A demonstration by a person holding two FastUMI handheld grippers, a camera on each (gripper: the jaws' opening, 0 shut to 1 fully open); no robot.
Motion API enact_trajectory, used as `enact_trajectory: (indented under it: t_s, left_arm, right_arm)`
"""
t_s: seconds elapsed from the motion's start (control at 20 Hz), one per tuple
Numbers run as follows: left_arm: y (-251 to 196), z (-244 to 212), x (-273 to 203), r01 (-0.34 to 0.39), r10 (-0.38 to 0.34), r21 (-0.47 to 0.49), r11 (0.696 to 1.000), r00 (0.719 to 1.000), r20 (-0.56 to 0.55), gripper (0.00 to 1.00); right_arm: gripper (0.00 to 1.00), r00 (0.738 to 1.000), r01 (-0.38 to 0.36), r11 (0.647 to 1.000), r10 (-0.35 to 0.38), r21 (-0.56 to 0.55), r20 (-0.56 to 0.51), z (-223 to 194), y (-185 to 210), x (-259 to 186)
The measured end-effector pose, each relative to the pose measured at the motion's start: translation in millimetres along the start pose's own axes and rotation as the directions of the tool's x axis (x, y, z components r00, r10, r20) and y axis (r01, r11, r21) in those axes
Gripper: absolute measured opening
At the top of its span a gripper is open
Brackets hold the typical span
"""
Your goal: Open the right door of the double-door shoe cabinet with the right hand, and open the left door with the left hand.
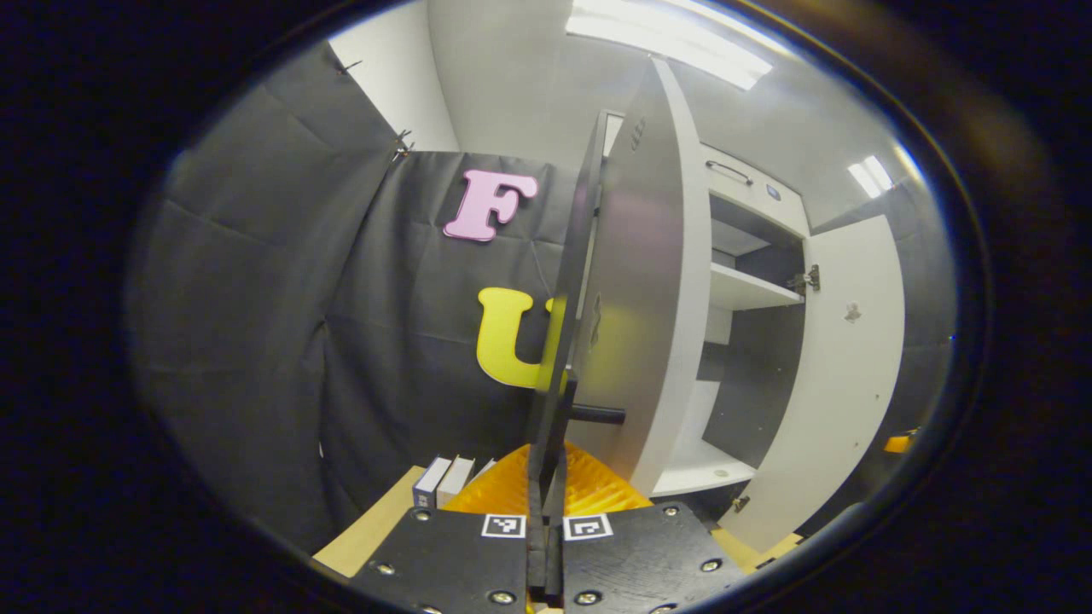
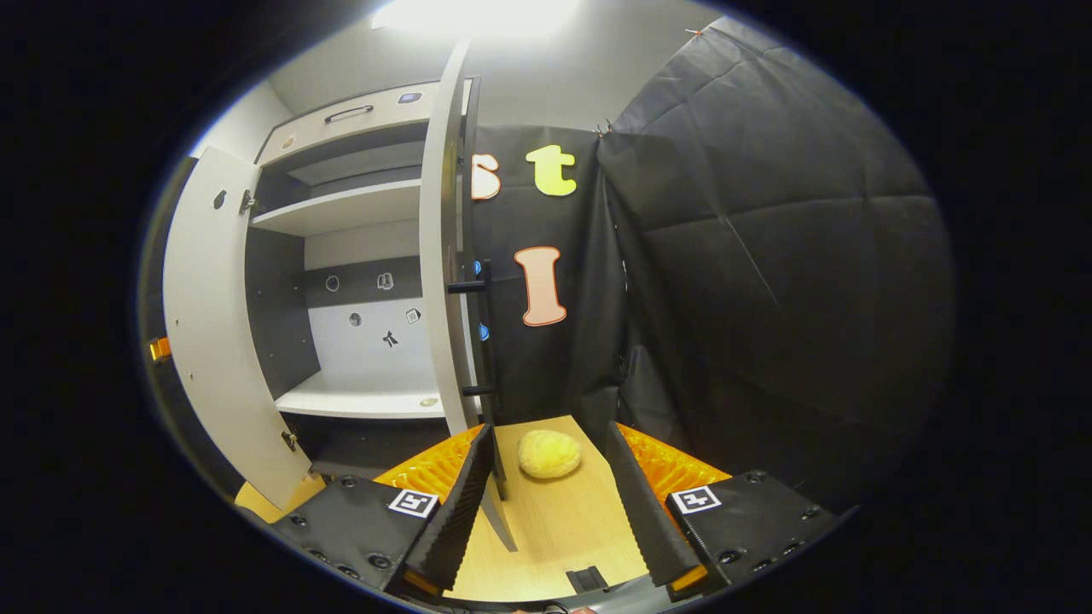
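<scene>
In the left gripper view the left door (image 1: 640,281) of the white shoe cabinet (image 1: 751,290) stands swung open, edge-on to me. My left gripper (image 1: 546,520) is shut on its long black handle (image 1: 559,358), which runs up from between the fingers. The right door (image 1: 853,367) also stands open. In the right gripper view the right door (image 2: 439,256) is edge-on, its black handle (image 2: 486,341) ending just inside my left finger (image 2: 461,503). My right gripper (image 2: 554,512) is open, not pressing on the handle. The left door (image 2: 213,324) hangs open at the left.
A yellow rounded lump (image 2: 550,452) lies on the wooden tabletop (image 2: 554,529) ahead of the right gripper. Two small boxes (image 1: 444,482) stand on the table by the cloth wall. Inside the cabinet are bare shelves (image 2: 341,209). An orange part (image 1: 897,443) peeks past the right door.
</scene>
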State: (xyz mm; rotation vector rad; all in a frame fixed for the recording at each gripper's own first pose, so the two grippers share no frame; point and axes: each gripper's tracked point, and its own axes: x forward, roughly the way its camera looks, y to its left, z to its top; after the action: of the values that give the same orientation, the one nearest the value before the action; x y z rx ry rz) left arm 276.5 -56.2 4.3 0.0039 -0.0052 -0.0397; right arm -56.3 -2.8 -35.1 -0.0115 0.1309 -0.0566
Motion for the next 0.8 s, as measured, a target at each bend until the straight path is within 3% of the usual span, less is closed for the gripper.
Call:
enact_trajectory:
  t_s: [0.15,0.2,0.35,0.55,0.8]
  left_arm:
    - [-3,-2,-3,0.002,-0.002,-0.022,1.0,1.0,-0.001,0.0]
    - [-4,-2,-6,0.0,0.0,-0.029,1.0,1.0,-0.003,0.01]
    - [-1,-3,-16,-0.017,0.017,-0.026,1.0,1.0,-0.01,0.0]
    - [2,11,-44,-0.045,0.046,-0.12,0.992,0.999,0.012,0.0]
    - [1,25,-82,-0.11,0.11,-0.009,0.994,0.994,0.027,0.02]
  right_arm:
    - [0.84,1.0,-0.002,1.0,0.002,0.005,-0.001,-2,0,-1]
    - [0.77,1.0,-0.007,1.0,0.007,0.013,-0.003,-2,1,0]
    - [0.77,1.0,-0.016,1.0,0.016,0.021,0.001,1,4,1]
    - [0.77,0.999,-0.043,0.998,0.042,0.036,0.03,14,15,3]
    - [0.77,0.992,-0.105,0.994,0.103,0.021,0.074,36,42,2]
